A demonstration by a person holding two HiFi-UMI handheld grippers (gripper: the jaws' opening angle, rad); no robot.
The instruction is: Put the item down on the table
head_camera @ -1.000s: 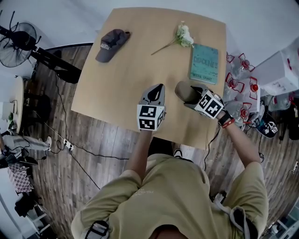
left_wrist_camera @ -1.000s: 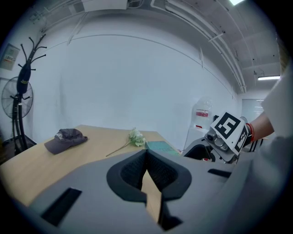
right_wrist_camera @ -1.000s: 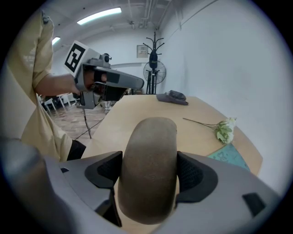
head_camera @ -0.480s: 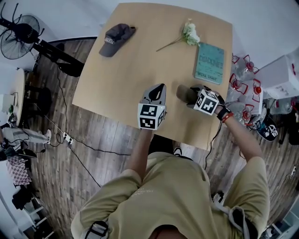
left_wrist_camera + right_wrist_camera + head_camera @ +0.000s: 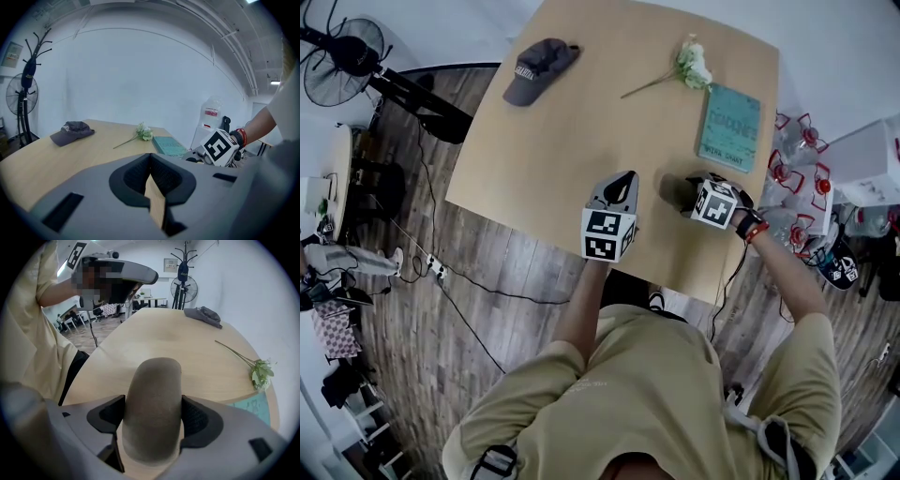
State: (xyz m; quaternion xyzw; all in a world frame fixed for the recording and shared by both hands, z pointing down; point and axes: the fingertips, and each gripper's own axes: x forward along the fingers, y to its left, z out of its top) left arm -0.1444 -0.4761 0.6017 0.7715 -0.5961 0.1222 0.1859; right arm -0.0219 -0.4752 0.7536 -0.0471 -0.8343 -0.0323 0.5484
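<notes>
The person wears a khaki short-sleeved T-shirt (image 5: 637, 394) with a faint small line of print across its front. Grey straps (image 5: 772, 439) with dark buckles lie over both shoulders. On the right wrist sit a red wristband (image 5: 757, 232) and, beside it, a black band (image 5: 746, 223). The left claw (image 5: 622, 180) and the right claw (image 5: 677, 190) are alike: a smooth grey moulded shell with rectangular slots, black ribbed pads (image 5: 169, 177) set in rounded recesses, and at the back a white cube (image 5: 606, 236) bearing black square markers on each face. A thin black cable (image 5: 727, 281) hangs from the right claw's cube (image 5: 713, 203).
</notes>
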